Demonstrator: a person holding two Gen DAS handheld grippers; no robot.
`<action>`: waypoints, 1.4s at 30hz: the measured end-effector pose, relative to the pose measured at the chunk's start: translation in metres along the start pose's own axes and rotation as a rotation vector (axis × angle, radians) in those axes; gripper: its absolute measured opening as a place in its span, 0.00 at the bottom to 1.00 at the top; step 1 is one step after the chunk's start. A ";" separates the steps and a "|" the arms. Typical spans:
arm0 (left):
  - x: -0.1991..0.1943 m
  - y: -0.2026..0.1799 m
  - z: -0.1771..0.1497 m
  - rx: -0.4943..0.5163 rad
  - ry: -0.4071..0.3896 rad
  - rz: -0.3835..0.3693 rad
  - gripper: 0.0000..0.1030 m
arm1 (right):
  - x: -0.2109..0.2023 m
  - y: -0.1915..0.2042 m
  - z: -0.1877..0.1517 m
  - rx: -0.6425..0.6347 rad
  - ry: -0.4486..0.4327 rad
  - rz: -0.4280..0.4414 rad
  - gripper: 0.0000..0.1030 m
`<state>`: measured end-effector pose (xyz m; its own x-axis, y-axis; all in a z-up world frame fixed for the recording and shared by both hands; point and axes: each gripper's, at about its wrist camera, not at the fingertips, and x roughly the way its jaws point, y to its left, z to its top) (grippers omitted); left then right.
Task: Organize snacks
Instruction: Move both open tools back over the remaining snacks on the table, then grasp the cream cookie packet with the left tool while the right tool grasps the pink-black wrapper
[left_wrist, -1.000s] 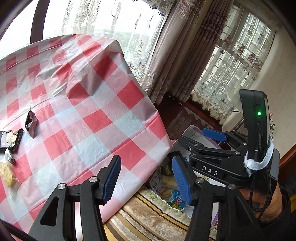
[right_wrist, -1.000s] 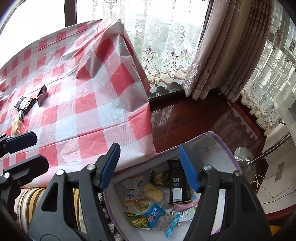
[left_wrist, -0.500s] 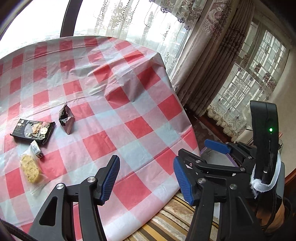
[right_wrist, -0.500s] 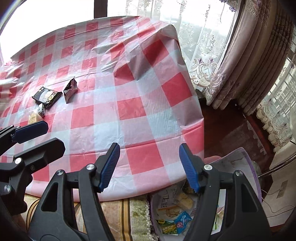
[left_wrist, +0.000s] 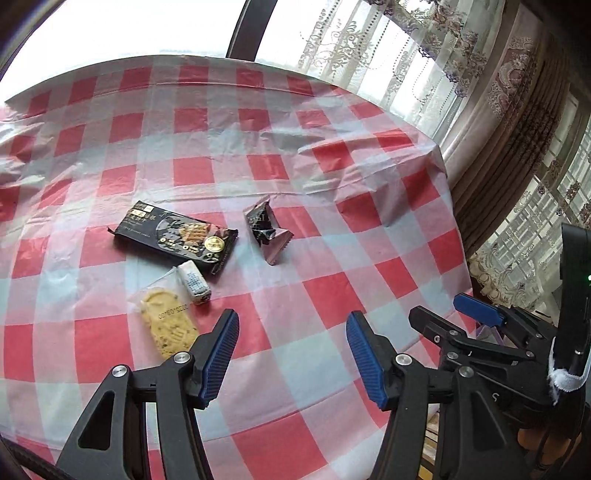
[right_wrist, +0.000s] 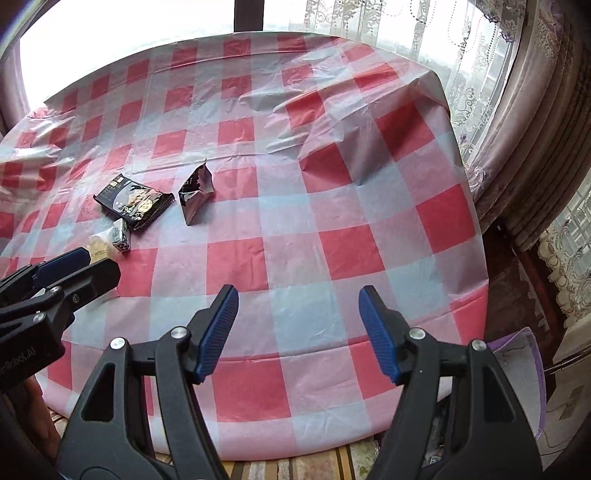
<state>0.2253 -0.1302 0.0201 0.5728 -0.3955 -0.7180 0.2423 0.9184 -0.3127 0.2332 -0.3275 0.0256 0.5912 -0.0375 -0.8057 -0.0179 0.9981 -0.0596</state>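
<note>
Several snacks lie on the red-and-white checked table: a long black biscuit pack, a crumpled dark wrapper, a small white wrapped bar and a yellow cookie in clear wrap. My left gripper is open and empty, above the table just right of the cookie. My right gripper is open and empty over the table's near edge. In the right wrist view the black pack, dark wrapper and white bar lie to the far left. The left gripper partly hides the cookie.
A purple-rimmed bag with snacks inside stands on the floor below the table's right edge, mostly hidden. Curtains hang at the right. A striped rug lies under the table's near edge. The right gripper's body shows at the right.
Both grippers have swung up and left from the bag on the floor toward the table. The snacks now sit closer to the left gripper. Both grippers stayed open.
</note>
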 end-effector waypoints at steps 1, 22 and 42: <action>-0.001 0.009 0.000 -0.027 -0.008 0.028 0.59 | 0.002 0.004 0.003 -0.004 -0.004 0.005 0.69; 0.031 0.059 -0.011 -0.136 0.054 0.239 0.65 | 0.069 0.075 0.069 -0.060 -0.060 0.107 0.73; 0.033 0.082 -0.005 -0.073 0.020 0.262 0.35 | 0.123 0.085 0.080 -0.064 0.002 0.112 0.74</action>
<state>0.2602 -0.0676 -0.0321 0.5926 -0.1447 -0.7924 0.0299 0.9870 -0.1579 0.3694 -0.2437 -0.0314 0.5812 0.0735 -0.8104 -0.1354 0.9908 -0.0072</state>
